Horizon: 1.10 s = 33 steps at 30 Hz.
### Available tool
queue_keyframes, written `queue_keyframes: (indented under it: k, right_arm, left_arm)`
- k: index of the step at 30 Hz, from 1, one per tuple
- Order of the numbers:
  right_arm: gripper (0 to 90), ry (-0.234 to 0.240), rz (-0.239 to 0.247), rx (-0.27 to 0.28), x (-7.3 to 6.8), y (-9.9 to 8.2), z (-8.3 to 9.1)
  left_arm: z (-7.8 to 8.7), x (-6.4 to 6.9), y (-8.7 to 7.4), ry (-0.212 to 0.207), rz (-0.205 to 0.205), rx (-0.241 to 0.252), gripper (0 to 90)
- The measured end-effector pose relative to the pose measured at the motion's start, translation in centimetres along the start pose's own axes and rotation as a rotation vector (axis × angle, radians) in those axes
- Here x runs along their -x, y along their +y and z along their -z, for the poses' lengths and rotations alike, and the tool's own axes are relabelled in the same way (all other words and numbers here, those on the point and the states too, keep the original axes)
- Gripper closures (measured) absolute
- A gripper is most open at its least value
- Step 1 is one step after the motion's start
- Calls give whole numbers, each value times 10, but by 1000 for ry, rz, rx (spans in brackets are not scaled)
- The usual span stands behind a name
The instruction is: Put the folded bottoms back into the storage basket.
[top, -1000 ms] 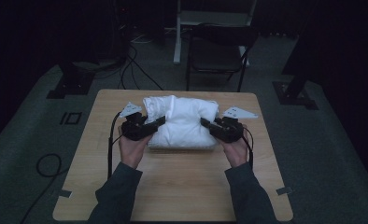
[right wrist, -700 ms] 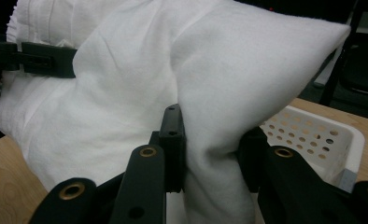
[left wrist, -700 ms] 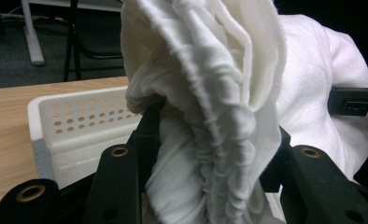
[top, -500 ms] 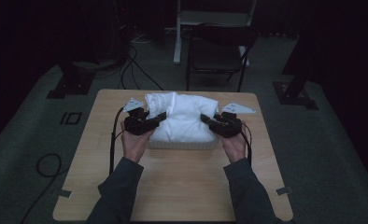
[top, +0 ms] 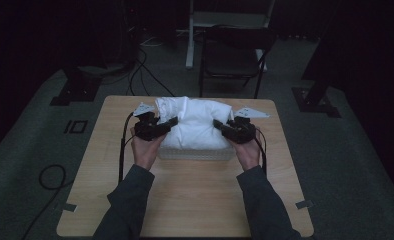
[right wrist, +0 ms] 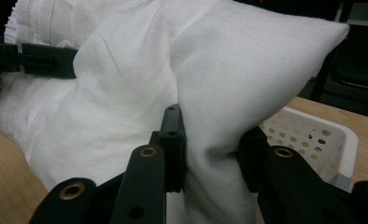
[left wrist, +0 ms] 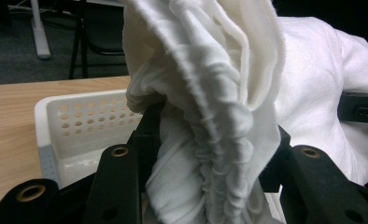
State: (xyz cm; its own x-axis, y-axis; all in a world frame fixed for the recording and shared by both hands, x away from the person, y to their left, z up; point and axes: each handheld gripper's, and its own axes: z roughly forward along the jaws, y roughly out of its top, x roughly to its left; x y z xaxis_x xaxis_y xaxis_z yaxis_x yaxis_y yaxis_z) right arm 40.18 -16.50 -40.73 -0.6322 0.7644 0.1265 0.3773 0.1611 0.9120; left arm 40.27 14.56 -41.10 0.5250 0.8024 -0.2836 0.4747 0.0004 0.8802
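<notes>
White cloth (top: 197, 125), one, pinched by both claws, left (top: 171, 122); right (top: 219, 124), over one basket (top: 195, 153)

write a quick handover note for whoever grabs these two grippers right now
Left gripper: shut on a bunched edge of the white cloth.
Right gripper: shut on the cloth's opposite end.
Things: the cloth sits bundled over the white perforated basket mid-table, bulging above the rim.
Done: both ends gripped, cloth over the basket.
Left: probably settle it down inside, then release both grips.
</notes>
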Motion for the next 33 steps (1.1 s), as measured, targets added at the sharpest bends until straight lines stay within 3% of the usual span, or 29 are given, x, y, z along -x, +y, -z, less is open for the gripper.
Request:
queue_keyframes:
  k: [33]
  right_arm:
    - [709, -27, -33, -41, 17, -1, -25]
  left_arm:
    - [-26, -12, 2, 50, 21, -41, 552]
